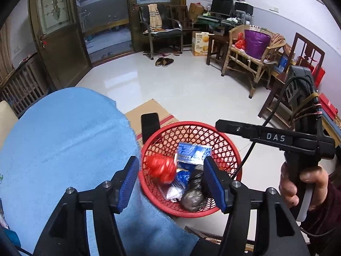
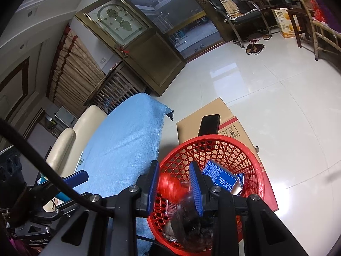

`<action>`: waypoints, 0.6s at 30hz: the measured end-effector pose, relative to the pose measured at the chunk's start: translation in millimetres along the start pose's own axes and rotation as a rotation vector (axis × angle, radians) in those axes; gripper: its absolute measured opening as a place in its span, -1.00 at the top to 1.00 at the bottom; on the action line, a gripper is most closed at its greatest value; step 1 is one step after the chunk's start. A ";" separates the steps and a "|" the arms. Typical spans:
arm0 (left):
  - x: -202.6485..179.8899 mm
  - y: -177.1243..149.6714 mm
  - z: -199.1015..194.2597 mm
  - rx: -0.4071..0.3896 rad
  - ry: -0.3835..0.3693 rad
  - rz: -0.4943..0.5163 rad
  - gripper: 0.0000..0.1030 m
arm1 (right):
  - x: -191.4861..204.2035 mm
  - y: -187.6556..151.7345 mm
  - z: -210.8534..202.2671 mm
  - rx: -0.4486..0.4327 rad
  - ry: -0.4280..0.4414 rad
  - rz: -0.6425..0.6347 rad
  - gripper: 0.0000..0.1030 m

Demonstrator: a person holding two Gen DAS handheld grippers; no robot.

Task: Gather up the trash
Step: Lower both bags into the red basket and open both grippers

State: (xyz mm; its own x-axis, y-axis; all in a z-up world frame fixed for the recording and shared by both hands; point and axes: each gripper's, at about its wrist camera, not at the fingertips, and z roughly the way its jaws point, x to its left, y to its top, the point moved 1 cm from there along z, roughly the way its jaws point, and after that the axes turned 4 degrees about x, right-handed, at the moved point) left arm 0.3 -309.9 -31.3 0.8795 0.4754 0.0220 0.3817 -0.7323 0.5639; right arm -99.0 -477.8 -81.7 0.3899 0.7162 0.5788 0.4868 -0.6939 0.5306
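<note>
L jaws (image 1: 171, 160) stand apart with nothing pressed between the pads; I'm looking straight down through them into the red basket (image 1: 223, 147). A red plastic bag (image 1: 161, 167) shows blurred below the gap, inside the basket and clear of both pads. Other trash is in there too: a blue packet (image 1: 192, 152) against the far wall, a black bag (image 1: 195, 194) at the near side, plus a small blue-and-white wrapper between them (can't read what it is).

R jaws (image 2: 173, 166) are drawn in close and grip nothing; they hang over the basket's near rim, and from the left cam I see that tool side-on, held by a hand (image 1: 302, 183) in a dark red sleeve.

The basket sits on a flat cardboard box (image 1: 147, 108) on the floor, just beside the worktop, which is covered w/ a blue cloth (image 1: 64, 138); a dark phone (image 1: 150, 125) stands propped behind the basket's far rim.
</note>
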 end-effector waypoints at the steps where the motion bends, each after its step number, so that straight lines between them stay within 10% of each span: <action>1: 1.4 -0.7 -1.4 0.001 0.016 -0.004 -0.26 | 1.1 0.0 0.0 0.000 0.001 -0.002 0.36; 14: 53.3 -25.2 -47.4 -0.035 0.279 -0.124 -0.50 | 41.0 -7.0 11.4 0.030 -0.034 -0.081 0.32; 18: 78.2 -39.3 -67.5 -0.058 0.350 -0.192 -0.54 | 59.0 -9.0 11.2 0.013 -0.039 -0.104 -0.37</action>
State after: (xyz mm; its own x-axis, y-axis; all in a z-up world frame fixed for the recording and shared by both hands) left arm 34.9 -211.0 4.0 0.6397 0.7459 0.1857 0.5044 -0.5896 0.6308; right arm -71.6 -428.5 -59.3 0.3671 0.7867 0.4964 0.5360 -0.6150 0.5784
